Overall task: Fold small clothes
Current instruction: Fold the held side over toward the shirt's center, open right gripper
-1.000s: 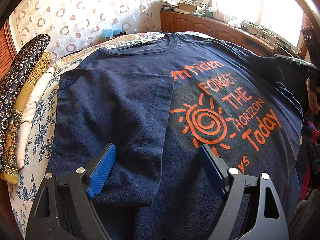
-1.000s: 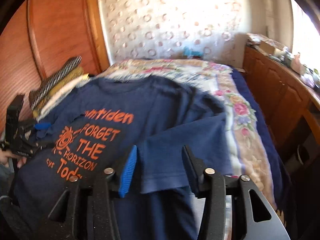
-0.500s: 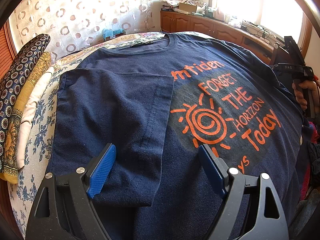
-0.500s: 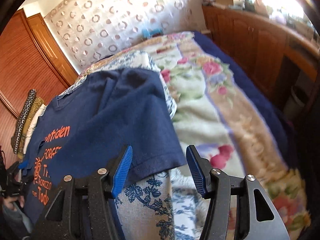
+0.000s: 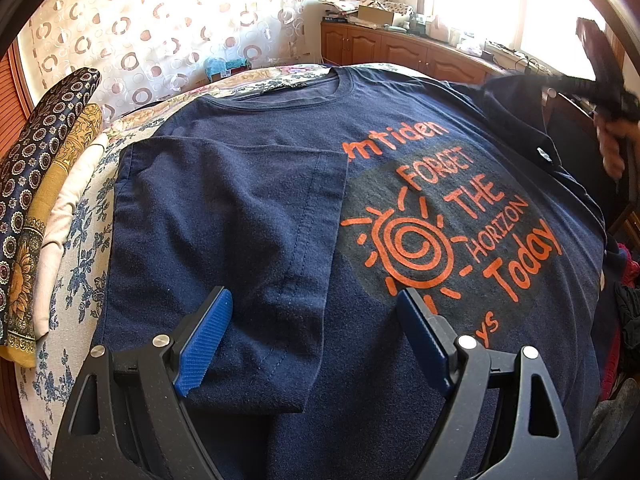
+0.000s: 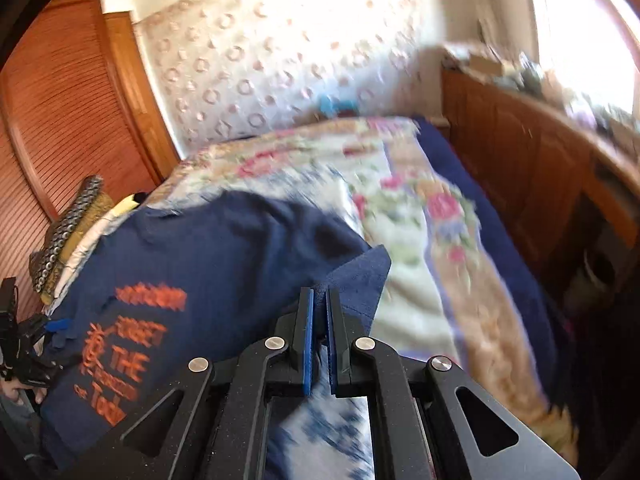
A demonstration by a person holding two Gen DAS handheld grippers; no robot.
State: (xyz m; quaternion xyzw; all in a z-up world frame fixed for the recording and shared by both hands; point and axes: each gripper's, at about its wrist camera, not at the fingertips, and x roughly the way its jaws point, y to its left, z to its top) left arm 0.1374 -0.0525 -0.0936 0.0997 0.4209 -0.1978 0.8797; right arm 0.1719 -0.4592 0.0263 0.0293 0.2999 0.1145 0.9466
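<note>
My right hand-held gripper (image 6: 318, 312) has just snapped its jaws together, and they now pinch the hem of the free sleeve (image 6: 360, 280) of the navy T-shirt (image 6: 208, 256); a moment ago that same sleeve edge lay loose between open pads. The view is smeared with motion, so I can't tell how deep the bite goes. My left hand-held gripper (image 5: 314, 334) hangs wide and holding nothing over the lower part of the shirt, exactly where it sat in the earlier frames. Its pads straddle the other sleeve (image 5: 240, 248), which is already folded inward over the chest (that side looks done to me). The shirt lies flat on the flowered bed (image 6: 408, 280), collar away from me, its long axis running from me toward the curtain. The printed front (image 5: 448, 224) lies to the left of the pinched sleeve, so I judge the coming move carries that sleeve leftward across it. The right hand is the nearer one.
</note>
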